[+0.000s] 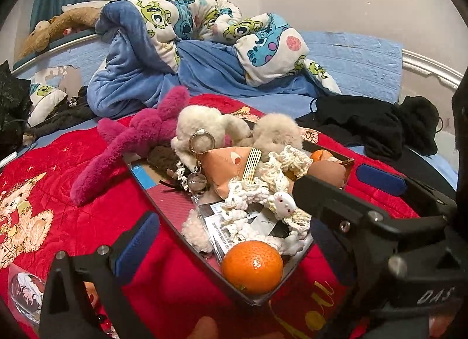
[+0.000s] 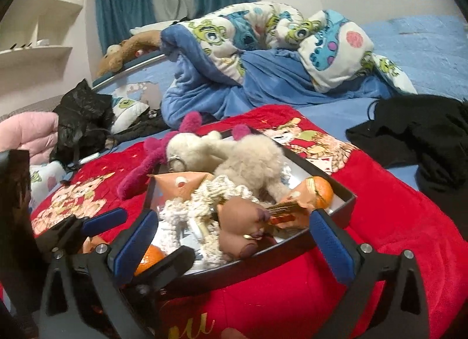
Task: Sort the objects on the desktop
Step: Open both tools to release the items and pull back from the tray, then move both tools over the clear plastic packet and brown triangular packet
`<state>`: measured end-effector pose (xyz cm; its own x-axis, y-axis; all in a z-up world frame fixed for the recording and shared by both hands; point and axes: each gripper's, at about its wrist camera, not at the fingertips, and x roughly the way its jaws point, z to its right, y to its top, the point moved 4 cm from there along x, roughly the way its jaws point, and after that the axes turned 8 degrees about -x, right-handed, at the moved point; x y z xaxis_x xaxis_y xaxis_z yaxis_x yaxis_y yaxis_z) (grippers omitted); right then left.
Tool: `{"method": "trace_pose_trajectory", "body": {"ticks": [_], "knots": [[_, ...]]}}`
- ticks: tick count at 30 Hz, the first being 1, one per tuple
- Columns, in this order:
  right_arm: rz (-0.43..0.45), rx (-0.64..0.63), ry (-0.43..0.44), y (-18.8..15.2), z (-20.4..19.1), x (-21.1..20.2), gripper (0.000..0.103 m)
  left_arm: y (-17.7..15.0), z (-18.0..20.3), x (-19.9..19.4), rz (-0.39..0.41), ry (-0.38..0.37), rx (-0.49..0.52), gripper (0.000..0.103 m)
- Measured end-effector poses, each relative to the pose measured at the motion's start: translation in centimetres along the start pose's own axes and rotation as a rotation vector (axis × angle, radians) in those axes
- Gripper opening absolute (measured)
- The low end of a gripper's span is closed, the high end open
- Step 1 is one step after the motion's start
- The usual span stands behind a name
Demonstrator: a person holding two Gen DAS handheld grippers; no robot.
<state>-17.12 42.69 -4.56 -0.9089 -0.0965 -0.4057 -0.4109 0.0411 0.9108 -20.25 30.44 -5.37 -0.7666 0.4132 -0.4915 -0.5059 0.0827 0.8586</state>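
Observation:
A dark shallow box (image 1: 163, 207) (image 2: 348, 197) sits on a red blanket and is heaped with small things. In it are a mandarin (image 1: 253, 266), cream plush toys (image 1: 204, 125), a peach pouch (image 1: 225, 166), a cream crochet piece (image 1: 263, 192), a brown plush (image 2: 242, 222) and a second mandarin (image 2: 321, 189). A magenta plush (image 1: 122, 146) lies against the box's left side. My left gripper (image 1: 231, 239) is open, empty, astride the near corner. My right gripper (image 2: 234, 239) is open, empty, its blue pads (image 2: 330, 239) either side of the brown plush.
The red blanket (image 1: 73, 181) covers the near bed. A blue cartoon quilt (image 1: 187, 55) is bunched behind. Black clothes (image 1: 377, 122) lie at right, a black bag (image 2: 82, 116) at left. A round badge (image 1: 25, 292) lies near my left finger. White shelves (image 2: 38, 26) stand far left.

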Motion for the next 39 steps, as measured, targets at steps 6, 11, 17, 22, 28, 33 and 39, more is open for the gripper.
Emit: {"method": "trace_pose_trajectory", "body": {"ticks": [6, 11, 17, 22, 28, 33, 39], "knots": [[0.015, 0.027, -0.016, 0.0, 0.5, -0.5, 0.103, 0.1, -0.2, -0.4, 0.006, -0.020, -0.012, 0.103], [0.044, 0.044, -0.050, 0.1, 0.9, -1.3, 0.103, 0.1, -0.1, -1.3, 0.023, -0.043, -0.020, 0.103], [0.063, 0.077, -0.058, 0.3, 1.3, -2.6, 0.103, -0.5, -0.1, -3.5, 0.024, -0.077, -0.057, 0.103], [0.063, 0.017, -0.082, 0.4, -0.5, -3.3, 0.103, -1.5, 0.5, -5.5, 0.018, -0.083, -0.047, 0.103], [0.042, -0.041, -0.049, 0.2, -3.6, -3.8, 0.103, -2.6, 0.4, -7.9, 0.026, -0.035, -0.028, 0.103], [0.036, -0.040, -0.004, 0.2, -5.8, -4.5, 0.103, -2.8, -1.7, -9.7, 0.018, -0.003, -0.088, 0.103], [0.023, -0.019, 0.067, 0.6, -9.0, -4.8, 0.103, -3.2, -5.0, -12.9, 0.045, 0.114, -0.062, 0.103]]}}
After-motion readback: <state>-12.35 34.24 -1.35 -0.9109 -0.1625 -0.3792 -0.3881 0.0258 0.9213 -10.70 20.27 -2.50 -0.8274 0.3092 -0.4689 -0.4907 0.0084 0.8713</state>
